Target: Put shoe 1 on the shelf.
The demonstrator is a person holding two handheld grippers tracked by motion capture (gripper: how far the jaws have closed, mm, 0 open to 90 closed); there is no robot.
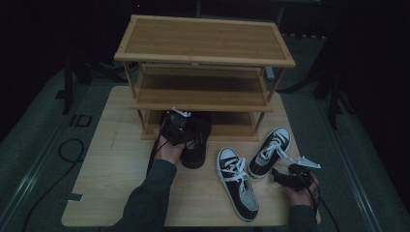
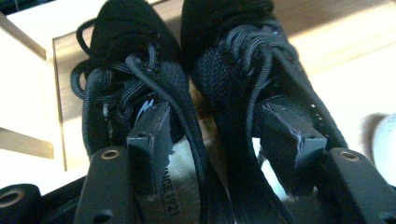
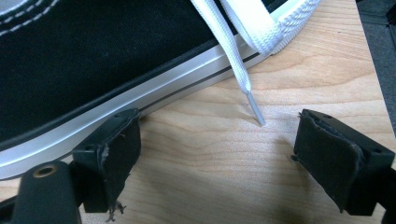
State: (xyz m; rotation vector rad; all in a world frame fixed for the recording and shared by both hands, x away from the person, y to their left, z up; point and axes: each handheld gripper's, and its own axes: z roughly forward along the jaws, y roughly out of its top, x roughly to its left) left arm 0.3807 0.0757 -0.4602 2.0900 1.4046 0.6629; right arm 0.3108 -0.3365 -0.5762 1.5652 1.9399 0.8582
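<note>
A pair of black lace-up shoes [image 1: 196, 150] lies with its toes under the bottom shelf of a wooden shoe rack [image 1: 203, 38]. My left gripper [image 1: 180, 122] hovers over their heels. In the left gripper view the left shoe [image 2: 126, 60] and right shoe [image 2: 233, 56] lie side by side. My left gripper [image 2: 219, 126] is open, one jaw over each shoe's opening and their adjoining sides between the jaws. My right gripper [image 1: 278, 174] is open low over the table beside a black-and-white sneaker [image 1: 270, 150]. In its own view the right gripper [image 3: 215, 140] brackets bare wood and a white lace tip [image 3: 256, 112].
A second black-and-white sneaker [image 1: 239, 186] lies near the front edge of the wooden table [image 1: 111, 159]. The rack's top and middle shelves [image 1: 203, 89] carry nothing. A black cable [image 1: 67, 150] loops on the floor at the left. Dark floor surrounds the table.
</note>
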